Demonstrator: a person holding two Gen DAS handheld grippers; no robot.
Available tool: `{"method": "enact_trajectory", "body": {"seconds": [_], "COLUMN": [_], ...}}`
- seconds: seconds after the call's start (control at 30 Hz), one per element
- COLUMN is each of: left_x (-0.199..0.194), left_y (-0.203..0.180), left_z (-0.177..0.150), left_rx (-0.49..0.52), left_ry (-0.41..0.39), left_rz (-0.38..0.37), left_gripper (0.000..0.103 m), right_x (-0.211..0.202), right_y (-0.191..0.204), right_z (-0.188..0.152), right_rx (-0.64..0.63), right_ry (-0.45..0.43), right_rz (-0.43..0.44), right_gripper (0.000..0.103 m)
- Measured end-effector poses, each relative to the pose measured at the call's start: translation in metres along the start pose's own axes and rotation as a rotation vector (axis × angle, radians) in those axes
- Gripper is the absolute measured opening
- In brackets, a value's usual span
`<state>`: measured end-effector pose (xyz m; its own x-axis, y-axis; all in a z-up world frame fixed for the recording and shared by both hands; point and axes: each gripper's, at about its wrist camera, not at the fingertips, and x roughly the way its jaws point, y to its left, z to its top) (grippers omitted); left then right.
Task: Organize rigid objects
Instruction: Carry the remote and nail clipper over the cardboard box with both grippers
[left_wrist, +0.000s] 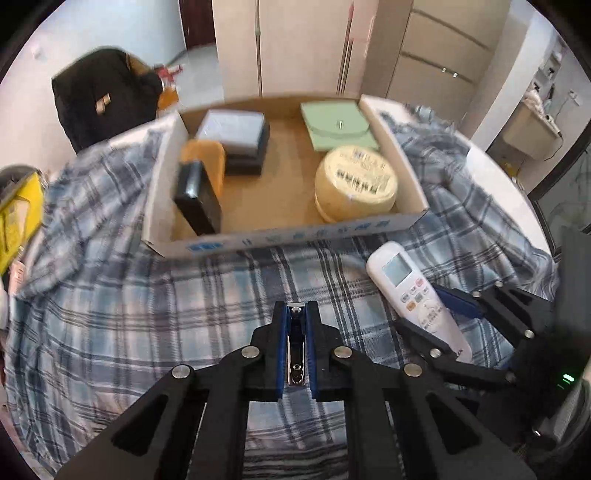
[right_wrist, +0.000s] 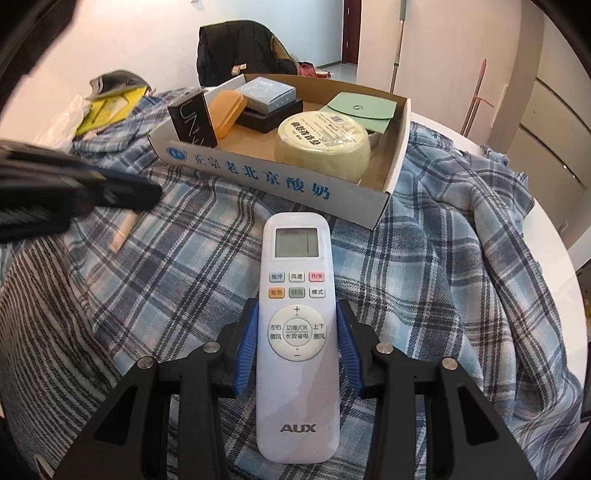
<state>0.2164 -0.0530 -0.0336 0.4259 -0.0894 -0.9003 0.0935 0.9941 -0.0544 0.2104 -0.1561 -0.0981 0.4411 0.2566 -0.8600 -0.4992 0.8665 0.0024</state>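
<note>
Left gripper (left_wrist: 296, 328) is pinching a nail clipper (left_wrist: 296, 343) lengthwise between its blue pads, held over the plaid cloth (left_wrist: 147, 332) in front of the cardboard tray (left_wrist: 280, 240). Right gripper (right_wrist: 297, 332) has its pads against both long sides of the white remote (right_wrist: 297, 325), about mid-body at the round button pad; the jaws look closed on it. Can't tell if the remote is lifted or resting on the cloth. It points at the tray's near wall, just short of it.

Tray already holds a black box (right_wrist: 194, 120) standing at the left end, an orange case (right_wrist: 227, 112) leaning beside it, a grey-blue box (right_wrist: 266, 94) stacked on a flat black box (right_wrist: 271, 114), a round yellow tin (right_wrist: 321, 142) and a green pouch (right_wrist: 360, 107). Open floor space is in the middle.

Handling, my read: remote is light, stiff plastic, smooth and slightly tapered, so it could slide forward out of a loose pinch. Mid-body grip is near balance; keep it level. Clipper is small, hard metal, slick, thin; the lengthwise hold looks secure, but it will drop fast once the pads part, so release low. Neither is fragile. The soft, rumpled cloth gives little support.
</note>
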Motion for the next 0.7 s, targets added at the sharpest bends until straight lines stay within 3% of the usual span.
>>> {"method": "enact_trajectory", "body": {"seconds": [0.17, 0.47, 0.6, 0.7], "left_x": [-0.040, -0.088, -0.112, -0.135], "left_y": [0.006, 0.024, 0.030, 0.028], "left_z": [-0.005, 0.000, 0.024, 0.050], "left_rx": [0.020, 0.010, -0.043, -0.044], "left_ry": [-0.133, -0.290, -0.354, -0.461], "left_rz": [0.037, 0.018, -0.104, -0.116], "left_gripper": [0.010, 0.010, 0.010, 0.010], "right_x": [-0.004, -0.053, -0.078, -0.094], "right_y": [0.007, -0.002, -0.009, -0.011], "right_z": [-0.001, 0.023, 0.054, 0.086], "right_rx": [-0.038, 0.029, 0.086, 0.111], "right_ry": [-0.013, -0.140, -0.215, -0.265], "right_rz": [-0.070, -0.071, -0.071, -0.080], "right_gripper": [0.039, 0.039, 0.039, 0.039]}}
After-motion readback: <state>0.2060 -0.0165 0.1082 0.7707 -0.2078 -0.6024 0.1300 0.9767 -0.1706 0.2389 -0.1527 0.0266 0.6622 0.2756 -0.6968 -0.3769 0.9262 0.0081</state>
